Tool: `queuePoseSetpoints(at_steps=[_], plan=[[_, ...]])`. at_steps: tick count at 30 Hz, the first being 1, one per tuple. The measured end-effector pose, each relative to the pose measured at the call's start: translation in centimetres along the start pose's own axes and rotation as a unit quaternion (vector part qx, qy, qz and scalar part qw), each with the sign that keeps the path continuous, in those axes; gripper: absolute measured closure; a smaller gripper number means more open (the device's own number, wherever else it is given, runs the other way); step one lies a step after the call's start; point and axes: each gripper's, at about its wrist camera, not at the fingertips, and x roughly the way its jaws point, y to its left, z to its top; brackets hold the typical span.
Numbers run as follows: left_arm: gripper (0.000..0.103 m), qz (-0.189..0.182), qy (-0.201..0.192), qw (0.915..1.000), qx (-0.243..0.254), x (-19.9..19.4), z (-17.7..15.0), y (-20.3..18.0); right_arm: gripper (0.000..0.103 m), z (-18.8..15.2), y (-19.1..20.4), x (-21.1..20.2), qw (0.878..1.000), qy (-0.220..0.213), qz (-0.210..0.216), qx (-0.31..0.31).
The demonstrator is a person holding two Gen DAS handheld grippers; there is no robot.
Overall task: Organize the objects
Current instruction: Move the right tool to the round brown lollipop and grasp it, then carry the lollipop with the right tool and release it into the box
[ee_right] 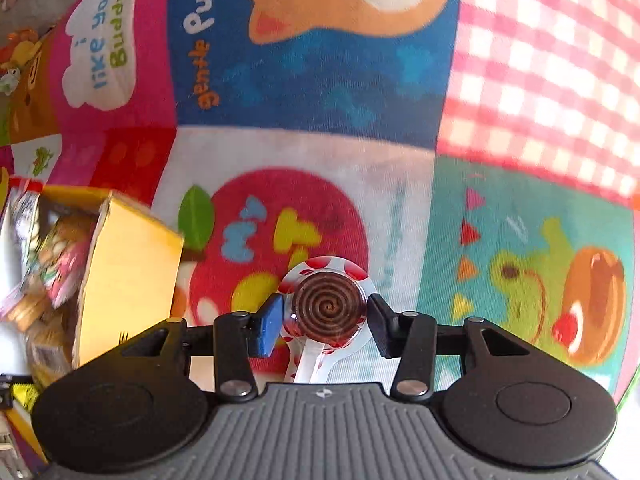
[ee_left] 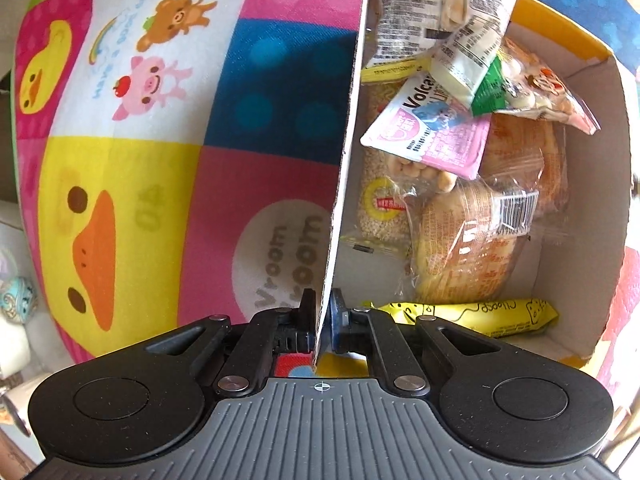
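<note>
My left gripper (ee_left: pixel 323 316) is shut on the thin left wall (ee_left: pixel 348 132) of a yellow cardboard box. Inside the box lie several snack packets: a pink one (ee_left: pixel 436 136), an orange one (ee_left: pixel 464 252) and a yellow bar (ee_left: pixel 480 314). My right gripper (ee_right: pixel 326 314) is shut on a wrapped lollipop (ee_right: pixel 328 306) with a brown spiral head, a red-dotted clear wrapper and a white stick; it is held above the mat. The box (ee_right: pixel 128 268) shows at the left of the right wrist view.
A colourful patchwork play mat (ee_left: pixel 160 160) with cartoon animals covers the surface, also in the right wrist view (ee_right: pixel 320 92). Small toys lie at the mat's far left edge (ee_right: pixel 16 56). Pale objects sit off the mat at the left (ee_left: pixel 16 300).
</note>
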Motion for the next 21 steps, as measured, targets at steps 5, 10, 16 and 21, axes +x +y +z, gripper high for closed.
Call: queuePoseSetpoints(at_steps=[5,10,16,21], plan=[[0.096,0.004,-0.003,0.9999,0.015,-0.1,-0.5,-1.1,0.058,-6.0,-1.1,-1.9,0.997,0.033,0.012,0.072],[0.097,0.000,-0.006,0.9989,0.048,0.0,-0.9,-2.1,0.058,-9.2,-2.7,-4.9,0.987,0.041,0.015,0.152],[0.099,-0.033,-0.017,0.9966,0.074,0.6,-0.7,-1.8,0.058,-11.5,-0.6,-10.3,0.989,0.014,-0.012,0.149],[0.095,-0.073,-0.025,0.9934,0.085,0.8,-0.8,-0.1,0.058,-13.0,2.2,-15.5,0.982,-0.002,-0.024,0.189]])
